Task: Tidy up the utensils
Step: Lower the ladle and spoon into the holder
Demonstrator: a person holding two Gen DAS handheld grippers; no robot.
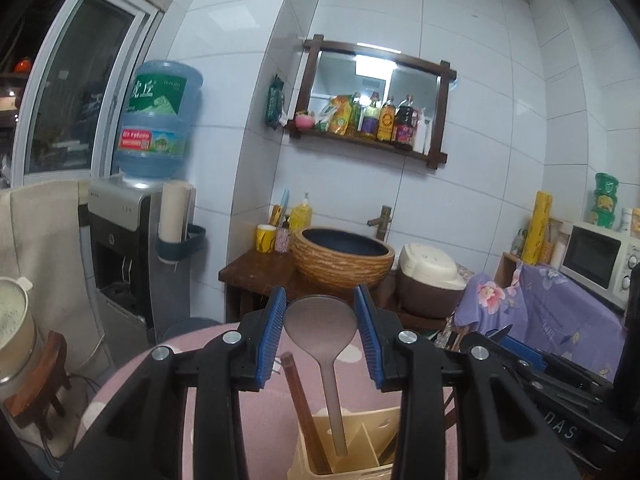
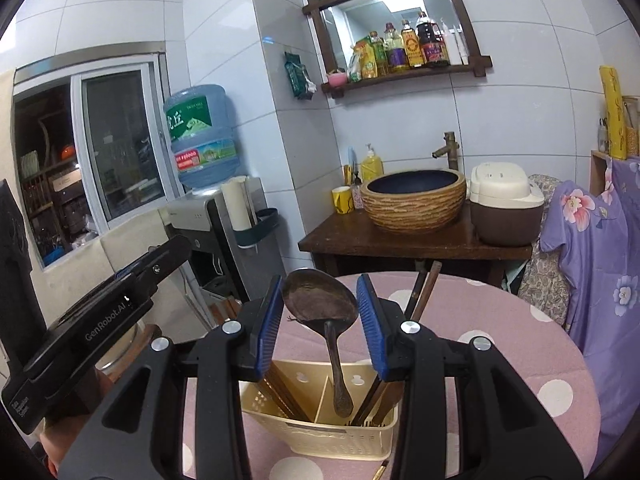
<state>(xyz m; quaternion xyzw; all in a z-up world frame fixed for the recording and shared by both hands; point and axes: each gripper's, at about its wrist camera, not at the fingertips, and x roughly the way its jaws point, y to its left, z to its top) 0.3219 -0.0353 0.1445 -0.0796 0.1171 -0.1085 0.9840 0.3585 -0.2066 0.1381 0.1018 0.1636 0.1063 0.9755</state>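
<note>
A: Layout, biggest first?

B: Round tabletop under a pink polka-dot cloth; its far edge curves just short of the dark wooden washstand that carries the woven-look basin and the rice cooker. Water dispenser stands left of the washstand, with floor showing between them. Purple floral cloth hangs close along the tabletop's right side.

A: Task items?

B: Cream utensil caddy, divided into compartments, sits on the tabletop near its front edge. Ladle stands handle-down in it by the middle divider, bowl up. Brown chopsticks lean in the compartments on either side. One loose stick tip lies on the cloth in front of the caddy.

A: Jaws?

B: Right gripper: jaws spread, ladle bowl sits between the blue pads with gaps on both sides, no contact. Left gripper: same, jaws apart, bracketing the ladle, not pinching; its body shows at the left in the right wrist view, so both tools crowd the caddy.

A: Readable text?

B: "GenRobot.AI" on the left gripper's side. The water jug has a green label with Chinese characters; can't read them reliably.
</note>
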